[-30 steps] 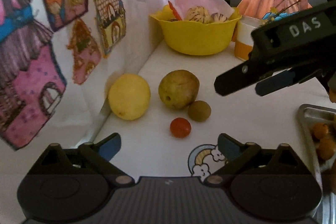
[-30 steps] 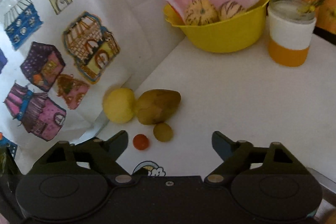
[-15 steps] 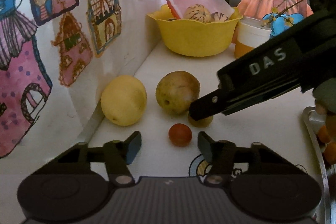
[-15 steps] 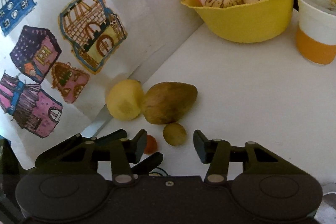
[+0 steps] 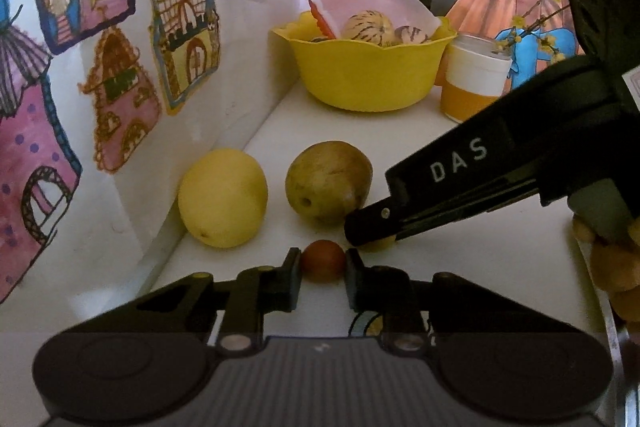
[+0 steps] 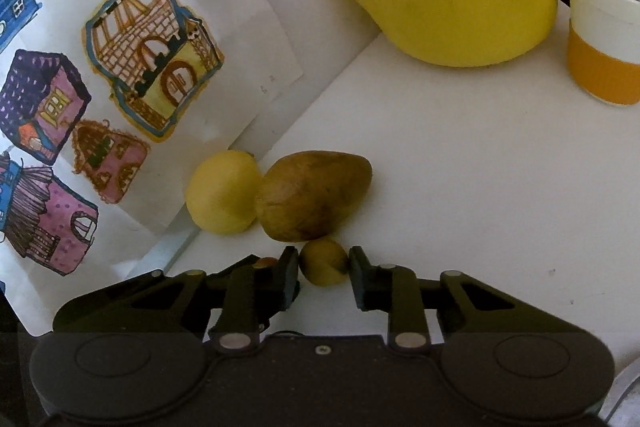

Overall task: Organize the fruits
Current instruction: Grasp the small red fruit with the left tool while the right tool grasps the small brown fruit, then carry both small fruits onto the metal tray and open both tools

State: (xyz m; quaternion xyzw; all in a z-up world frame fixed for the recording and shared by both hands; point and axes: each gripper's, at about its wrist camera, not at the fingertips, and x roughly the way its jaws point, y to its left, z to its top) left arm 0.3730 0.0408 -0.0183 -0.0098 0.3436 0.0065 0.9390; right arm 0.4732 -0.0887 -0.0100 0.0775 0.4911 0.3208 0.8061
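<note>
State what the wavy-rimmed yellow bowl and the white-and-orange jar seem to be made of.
Wavy-rimmed yellow bowl: probably plastic, from its uniform colour, soft sheen and thin moulded rim. White-and-orange jar: likely glass, judging by its clear, shiny rim.

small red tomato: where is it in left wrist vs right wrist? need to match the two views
Left wrist: the small red tomato sits bottom centre, between the left gripper fingers.
Right wrist: only a sliver of it shows, lower left of centre, behind the gripper's left finger.
Shared landmark: the yellow bowl, at the table's far end in both.
</note>
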